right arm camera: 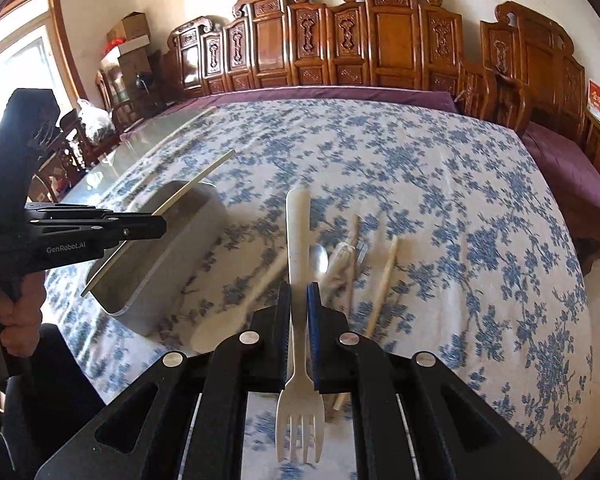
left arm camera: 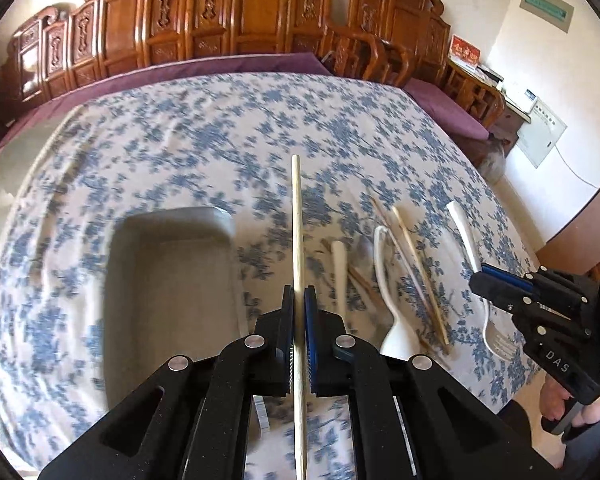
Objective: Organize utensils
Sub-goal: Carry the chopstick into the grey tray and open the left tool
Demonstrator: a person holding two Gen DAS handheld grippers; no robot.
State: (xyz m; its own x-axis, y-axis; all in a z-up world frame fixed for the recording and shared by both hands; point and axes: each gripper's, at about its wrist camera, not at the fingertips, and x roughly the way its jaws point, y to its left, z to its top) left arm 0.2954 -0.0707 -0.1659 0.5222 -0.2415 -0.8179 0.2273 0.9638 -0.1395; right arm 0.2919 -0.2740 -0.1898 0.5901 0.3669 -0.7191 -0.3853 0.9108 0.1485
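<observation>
A blue-flowered cloth (left arm camera: 228,136) covers the table. On it, left of centre, rests a grey tray (left arm camera: 172,280); at lower right lie loose chopsticks (left arm camera: 420,272) and a white spoon (left arm camera: 388,300).

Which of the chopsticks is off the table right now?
The pale chopstick clamped in the left gripper; the other chopsticks lie on the floral cloth.

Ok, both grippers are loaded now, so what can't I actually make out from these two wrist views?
- Grey tray: motion blur in the left wrist view; near end hidden behind the left gripper.
- Chopstick: lower end cut off by the frame edge.
- Loose utensils beside the fork: blurred and overlapping in the right wrist view, partly behind the right gripper, so no reliable count.
</observation>
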